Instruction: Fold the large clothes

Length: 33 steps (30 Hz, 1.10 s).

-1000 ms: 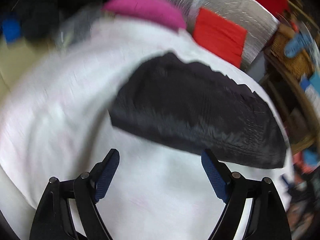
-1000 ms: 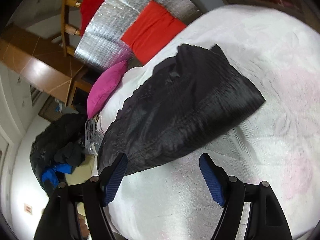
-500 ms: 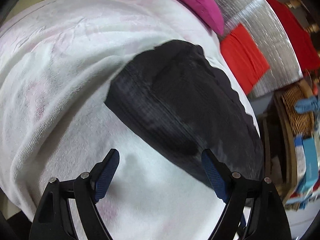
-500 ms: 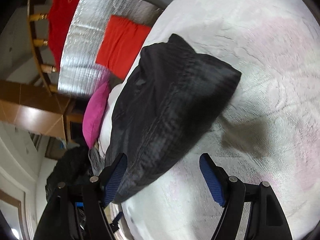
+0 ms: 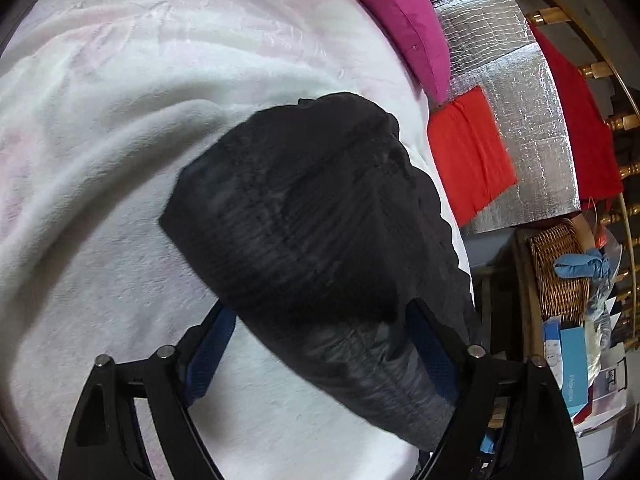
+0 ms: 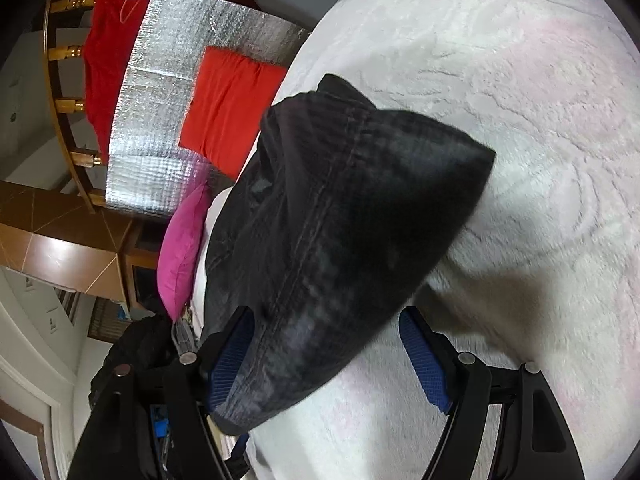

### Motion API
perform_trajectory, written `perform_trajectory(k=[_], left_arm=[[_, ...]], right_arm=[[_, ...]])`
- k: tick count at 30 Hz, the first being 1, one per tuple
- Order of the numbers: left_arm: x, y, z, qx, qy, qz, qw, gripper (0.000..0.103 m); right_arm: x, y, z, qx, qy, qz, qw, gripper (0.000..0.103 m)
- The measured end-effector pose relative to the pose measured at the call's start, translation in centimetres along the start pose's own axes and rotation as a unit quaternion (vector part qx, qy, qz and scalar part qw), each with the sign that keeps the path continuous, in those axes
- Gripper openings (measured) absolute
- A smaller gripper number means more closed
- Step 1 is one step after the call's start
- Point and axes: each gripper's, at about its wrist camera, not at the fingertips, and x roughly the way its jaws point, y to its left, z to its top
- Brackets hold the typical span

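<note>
A black garment (image 5: 320, 208), folded into a thick oblong, lies on a white fluffy blanket (image 5: 100, 152) spread over a bed. My left gripper (image 5: 320, 352) straddles one end of it. Its jaws are opening, and the cloth lies between the blue pads (image 5: 210, 344) without being pinched. In the right wrist view the same garment (image 6: 340, 216) reaches down between my right gripper's (image 6: 328, 360) fingers. That gripper stands wide open: the cloth covers the top of the left pad (image 6: 230, 364), while the right pad (image 6: 424, 364) is apart from it over the blanket (image 6: 540, 120).
A magenta pillow (image 5: 404, 20), a red cushion (image 5: 468, 156) and a silver foil mat (image 5: 516, 92) lie past the garment at the bed's edge. A wicker basket (image 5: 560, 268) and boxes stand beside the bed. A dark heap of clothes (image 6: 132, 356) is on the floor.
Both grippers have sunk toward the garment and rolled. The garment was ahead of the fingertips; its ends now lie between the fingers of each gripper.
</note>
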Motion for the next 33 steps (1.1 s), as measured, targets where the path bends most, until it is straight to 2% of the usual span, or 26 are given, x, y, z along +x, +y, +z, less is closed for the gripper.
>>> perform_trajectory(k=[4,8,12,16,20,22,25,28,33], left_arm=[[0.9,0.3,0.5,-0.045,0.003,-0.02,0.9988,0.088],[1.7,-0.5,0.9,-0.044,-0.003,-0.017,0.9989,0.088],[3.2,-1.8,1.9,-0.04,-0.013,0.0,0.9991,0.076],[3.5,-2.2,2.4,-0.03,-0.021,0.007,0.9993,0.066],[3.5,-2.7,2.8,-0.012,-0.029,0.013,0.9994,0.054],[3.2,-3.1,2.8,-0.002,-0.035,0.011,0.9993,0.044],[2.5,-3.8,2.6,0.012,-0.045,0.01,0.9989,0.036],[1.6,-4.1,2.1,0.025,-0.051,0.012,0.9983,0.031],[-0.2,-4.0,0.9,0.035,-0.046,0.016,0.9982,0.028]], right_arm=[[0.9,-0.2,1.0,0.012,-0.001,0.006,1.0,0.078],[1.8,-0.3,1.9,0.034,-0.019,0.015,0.999,0.082],[3.1,0.9,2.4,0.017,-0.041,-0.003,0.999,0.086],[4.2,2.1,2.9,-0.014,-0.055,-0.021,0.998,0.085],[4.5,3.0,2.9,-0.051,-0.067,-0.053,0.995,0.074],[4.3,3.1,3.0,-0.059,-0.069,-0.056,0.994,0.06],[3.6,3.9,3.1,-0.084,-0.077,-0.055,0.992,0.05],[3.0,4.7,2.7,-0.107,-0.083,-0.057,0.989,0.046],[1.7,4.7,2.4,-0.113,-0.086,-0.052,0.989,0.044]])
